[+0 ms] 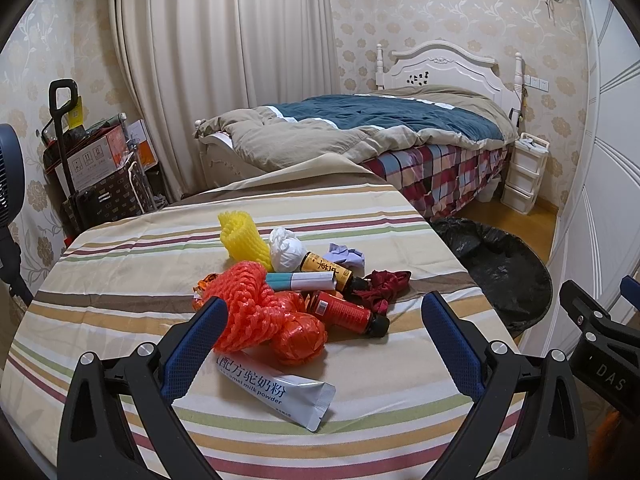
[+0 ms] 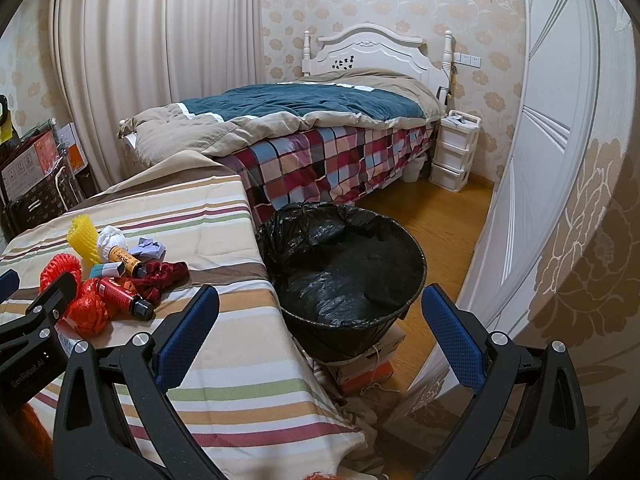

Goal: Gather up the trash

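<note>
While both pairs of tongs stand wide open with nothing between their blue pads, the left tongs (image 1: pixel 324 316) hover low over the striped surface (image 1: pixel 120 264), straddling the near edge of the trash pile. Closest to them lies the silver milk-powder sachet (image 1: pixel 280 394), flat, its long axis running from near the left pad down toward the right; just beyond it sit the orange foam net (image 1: pixel 256 312) and the red bottle (image 1: pixel 346 314), then the yellow net (image 1: pixel 242 238) and a white paper wad (image 1: pixel 285 249). The left hand is clearly nearer this pile, so the first pick probably falls to it. The right tongs (image 2: pixel 320 316) point past the surface's corner at the black-lined bin (image 2: pixel 352 272), which stands just beside the surface on the right.
</note>
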Action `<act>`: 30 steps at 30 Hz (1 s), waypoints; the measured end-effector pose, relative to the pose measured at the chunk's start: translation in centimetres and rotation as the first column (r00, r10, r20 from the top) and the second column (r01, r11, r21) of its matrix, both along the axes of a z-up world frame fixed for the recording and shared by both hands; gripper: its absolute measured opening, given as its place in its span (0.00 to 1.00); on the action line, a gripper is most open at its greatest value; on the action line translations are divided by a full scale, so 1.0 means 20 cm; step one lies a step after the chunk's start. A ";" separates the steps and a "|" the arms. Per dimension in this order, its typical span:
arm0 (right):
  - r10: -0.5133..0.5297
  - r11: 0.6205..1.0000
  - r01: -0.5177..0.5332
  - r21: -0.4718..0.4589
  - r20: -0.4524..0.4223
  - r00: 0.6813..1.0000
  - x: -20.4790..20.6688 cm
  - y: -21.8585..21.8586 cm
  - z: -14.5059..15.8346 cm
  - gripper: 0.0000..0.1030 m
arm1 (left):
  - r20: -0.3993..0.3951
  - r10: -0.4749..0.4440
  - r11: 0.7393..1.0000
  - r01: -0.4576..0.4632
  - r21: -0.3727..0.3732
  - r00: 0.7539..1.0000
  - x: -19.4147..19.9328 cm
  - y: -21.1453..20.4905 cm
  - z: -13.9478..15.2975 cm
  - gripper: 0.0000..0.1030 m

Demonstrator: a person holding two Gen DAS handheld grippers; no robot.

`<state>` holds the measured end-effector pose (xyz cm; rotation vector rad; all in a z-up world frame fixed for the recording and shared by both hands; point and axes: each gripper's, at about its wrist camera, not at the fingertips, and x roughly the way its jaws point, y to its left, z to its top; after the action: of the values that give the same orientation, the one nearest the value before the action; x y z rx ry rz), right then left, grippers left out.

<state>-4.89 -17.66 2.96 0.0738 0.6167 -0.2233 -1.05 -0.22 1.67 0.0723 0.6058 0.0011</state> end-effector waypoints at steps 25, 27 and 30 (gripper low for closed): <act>-0.003 1.000 0.003 0.003 -0.003 1.000 -0.01 -0.03 -0.01 0.96 | -0.001 0.000 1.000 0.000 0.001 1.000 0.01 0.00 -0.01 0.94; -0.003 1.000 0.003 0.003 -0.003 1.000 -0.01 -0.03 -0.01 0.96 | -0.002 0.000 1.000 0.000 0.001 1.000 0.01 0.00 -0.01 0.94; -0.003 1.000 0.003 0.003 -0.004 1.000 -0.01 -0.03 -0.01 0.96 | -0.003 -0.001 1.000 0.001 0.000 1.000 0.01 0.00 -0.02 0.94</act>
<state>-5.06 -18.18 2.79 0.0774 0.6205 -0.2252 -0.95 -0.25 1.33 0.0731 0.6090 -0.0004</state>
